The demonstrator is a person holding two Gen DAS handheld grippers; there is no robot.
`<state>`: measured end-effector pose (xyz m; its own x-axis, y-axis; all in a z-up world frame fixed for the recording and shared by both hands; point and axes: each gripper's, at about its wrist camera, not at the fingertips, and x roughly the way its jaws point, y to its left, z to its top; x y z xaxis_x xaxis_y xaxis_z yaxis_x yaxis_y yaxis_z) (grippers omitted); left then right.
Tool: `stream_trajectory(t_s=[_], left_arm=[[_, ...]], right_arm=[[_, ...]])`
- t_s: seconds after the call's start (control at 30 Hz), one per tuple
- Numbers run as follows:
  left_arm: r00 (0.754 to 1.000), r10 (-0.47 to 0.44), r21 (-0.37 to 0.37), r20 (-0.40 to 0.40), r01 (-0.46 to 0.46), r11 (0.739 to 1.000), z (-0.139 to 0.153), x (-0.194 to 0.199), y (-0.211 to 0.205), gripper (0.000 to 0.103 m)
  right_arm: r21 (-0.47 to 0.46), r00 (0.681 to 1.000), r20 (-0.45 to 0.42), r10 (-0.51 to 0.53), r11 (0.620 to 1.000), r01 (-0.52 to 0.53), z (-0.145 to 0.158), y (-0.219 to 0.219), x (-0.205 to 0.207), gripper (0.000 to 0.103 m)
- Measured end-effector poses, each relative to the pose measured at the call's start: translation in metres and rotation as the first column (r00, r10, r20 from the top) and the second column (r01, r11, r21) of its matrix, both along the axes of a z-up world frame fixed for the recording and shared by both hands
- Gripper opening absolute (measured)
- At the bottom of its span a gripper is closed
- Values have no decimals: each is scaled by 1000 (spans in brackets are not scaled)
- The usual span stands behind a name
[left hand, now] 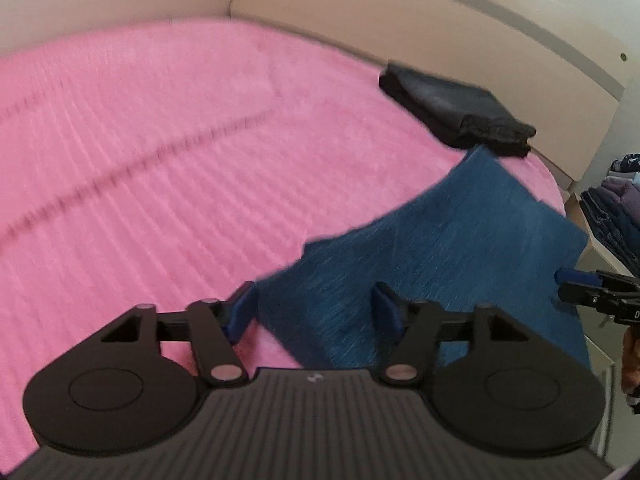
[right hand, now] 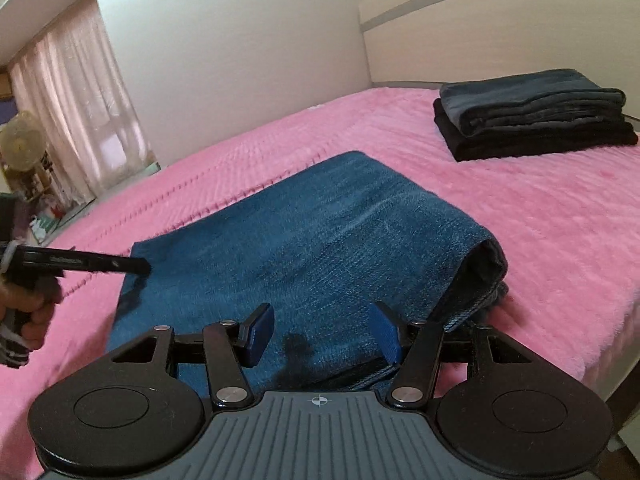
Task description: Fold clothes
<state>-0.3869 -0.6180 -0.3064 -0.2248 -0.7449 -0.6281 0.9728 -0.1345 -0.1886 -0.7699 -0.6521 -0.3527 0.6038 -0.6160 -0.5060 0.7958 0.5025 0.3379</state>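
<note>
Folded blue jeans (right hand: 304, 240) lie on the pink bedspread (right hand: 560, 220), spread beneath my right gripper (right hand: 322, 334), its jaws parted, gripping nothing. My left gripper (left hand: 316, 314) hovers half-open over their edge. Beyond, dark folded clothes (right hand: 532, 116) sit stacked. No legible writing.

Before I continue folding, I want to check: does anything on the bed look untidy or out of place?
Little stands out. The folded blue denim garment lies flat on the pink ribbed blanket, though its right fold gapes open. The stack of dark folded clothes looks neat.
</note>
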Motion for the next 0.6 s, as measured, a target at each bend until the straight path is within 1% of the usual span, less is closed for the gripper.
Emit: stream_trajectory(t_s=[0.07, 0.1, 0.13, 0.17, 0.2, 0.27, 0.3, 0.33, 0.37, 0.4, 0.43, 0.5, 0.53, 0.57, 0.6], left_arm=[[999, 3, -85, -32, -5, 996, 16, -1, 15, 41], [998, -29, -97, -64, 23, 995, 19, -3, 18, 36], [993, -70, -101, -98, 60, 993, 20, -7, 19, 35], [985, -111, -106, -132, 97, 990, 21, -10, 19, 36], [986, -126, -77, -111, 118, 990, 17, -16, 14, 34], [995, -96, 21, -38, 96, 995, -3, -22, -4, 22], [997, -71, 55, -30, 73, 996, -13, -20, -11, 6], [998, -50, 70, -43, 53, 996, -20, -16, -17, 3], [996, -43, 76, -73, 48, 996, -22, -12, -21, 3], [995, -42, 80, -86, 49, 996, -23, -10, -23, 3], [996, -51, 78, -73, 56, 995, -22, -13, -24, 3], [997, -68, 73, -39, 71, 995, -21, -18, -24, 3], [997, -73, 72, -26, 75, 995, -21, -20, -24, 3], [997, -71, 73, -31, 73, 995, -21, -18, -25, 3], [997, -68, 74, -42, 71, 995, -22, -18, -26, 3]], right_arm=[[2, 1000, 10, -3, 1000, 3, -1, -1, -2, 57], [2, 1000, 14, -3, 1000, 3, -2, -1, -3, 57], [-1, 1000, 14, -4, 1000, 4, -3, 0, -3, 57], [-6, 1000, 13, -4, 1000, 4, -3, 1, -3, 57], [-4, 1000, 13, -4, 1000, 4, -3, 1, -3, 57], [6, 1000, 13, -2, 1000, 2, -2, 0, -3, 57], [30, 1000, 22, -9, 1000, 8, 0, -3, -3, 57], [42, 999, 31, -17, 999, 16, 6, -7, -3, 57], [45, 999, 40, -24, 999, 22, 13, -11, -3, 57], [48, 998, 48, -31, 998, 29, 20, -15, -2, 57], [22, 998, 61, -25, 999, 24, 28, -20, 0, 57], [-9, 998, 59, -18, 1000, 18, 36, -37, 7, 57], [1, 999, 41, -29, 1000, 29, 32, -49, 9, 57], [21, 999, 18, -46, 999, 45, 27, -61, 10, 57], [48, 998, 19, -56, 997, 55, 19, -72, 8, 57]])
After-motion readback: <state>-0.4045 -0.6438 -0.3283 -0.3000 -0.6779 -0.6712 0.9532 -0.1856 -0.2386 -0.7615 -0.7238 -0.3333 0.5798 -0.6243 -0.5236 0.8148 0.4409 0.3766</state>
